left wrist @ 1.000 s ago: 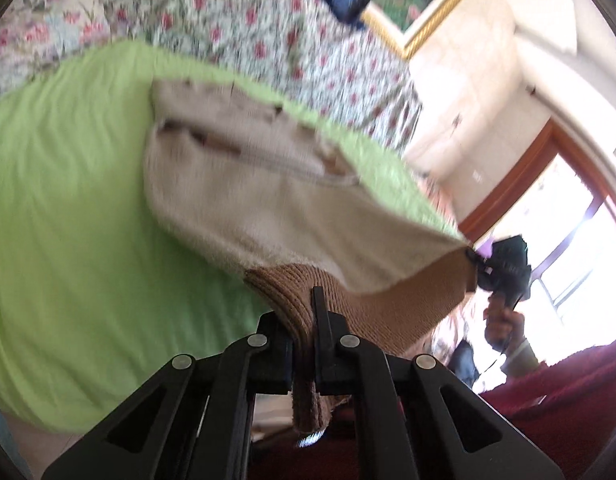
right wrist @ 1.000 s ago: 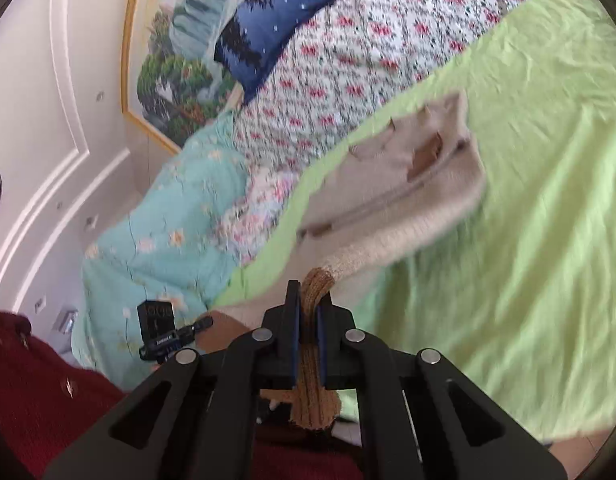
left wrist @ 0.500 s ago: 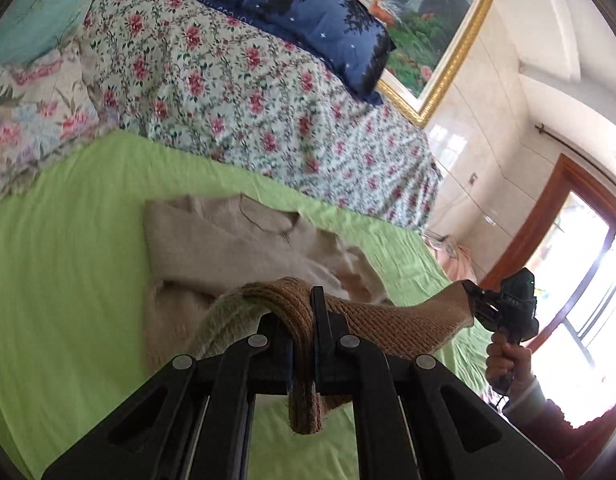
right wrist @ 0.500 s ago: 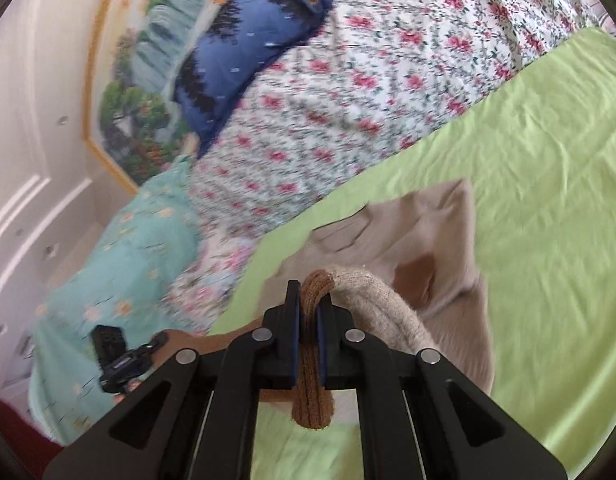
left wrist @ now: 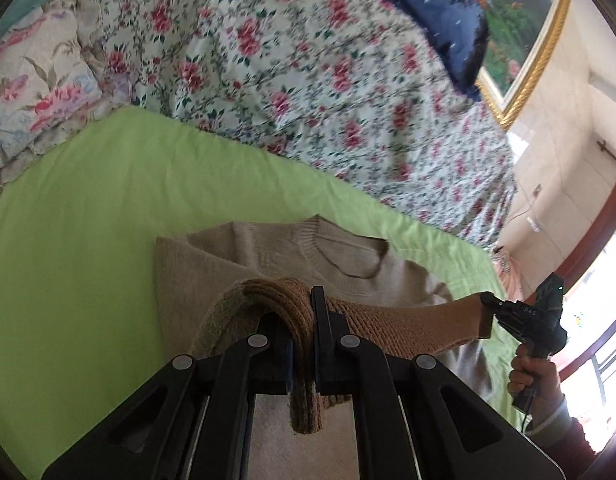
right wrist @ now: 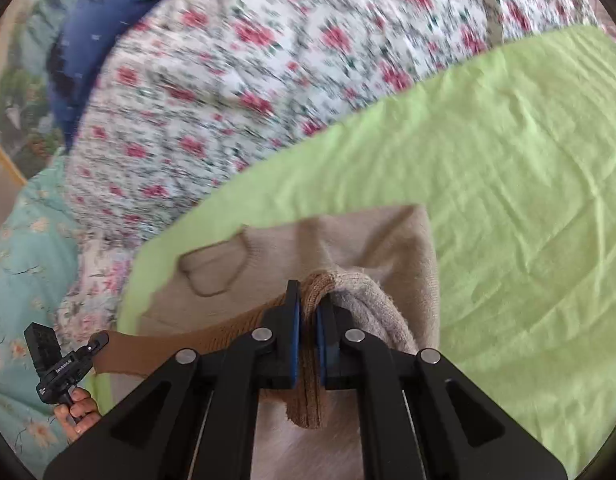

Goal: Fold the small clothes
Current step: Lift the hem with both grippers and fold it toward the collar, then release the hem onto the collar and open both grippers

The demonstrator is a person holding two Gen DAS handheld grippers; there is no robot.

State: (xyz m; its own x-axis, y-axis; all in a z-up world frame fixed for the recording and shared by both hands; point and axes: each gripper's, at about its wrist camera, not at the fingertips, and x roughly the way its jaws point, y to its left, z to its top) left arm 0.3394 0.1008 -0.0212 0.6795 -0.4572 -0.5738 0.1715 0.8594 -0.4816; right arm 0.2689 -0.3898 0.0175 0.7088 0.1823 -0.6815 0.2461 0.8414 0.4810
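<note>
From my feed I see a bed under a lime-green sheet (left wrist: pixel 108 208), a rose-print quilt (left wrist: pixel 308 80) heaped behind it. A dark blue pillow (left wrist: pixel 439 12) leans against a gilt-framed landscape painting (left wrist: pixel 519 40) on a pale wall (left wrist: pixel 567 152). At the right, bright daylight pours through a reddish wood-framed window (left wrist: pixel 599 236). A turquoise floral cover (right wrist: pixel 24 264) lies beside the quilt.

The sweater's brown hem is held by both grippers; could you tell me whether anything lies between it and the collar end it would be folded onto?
Nothing visible does. The left gripper and right gripper each pinch the hem above the sweater, whose collar lies bare on the green sheet.
</note>
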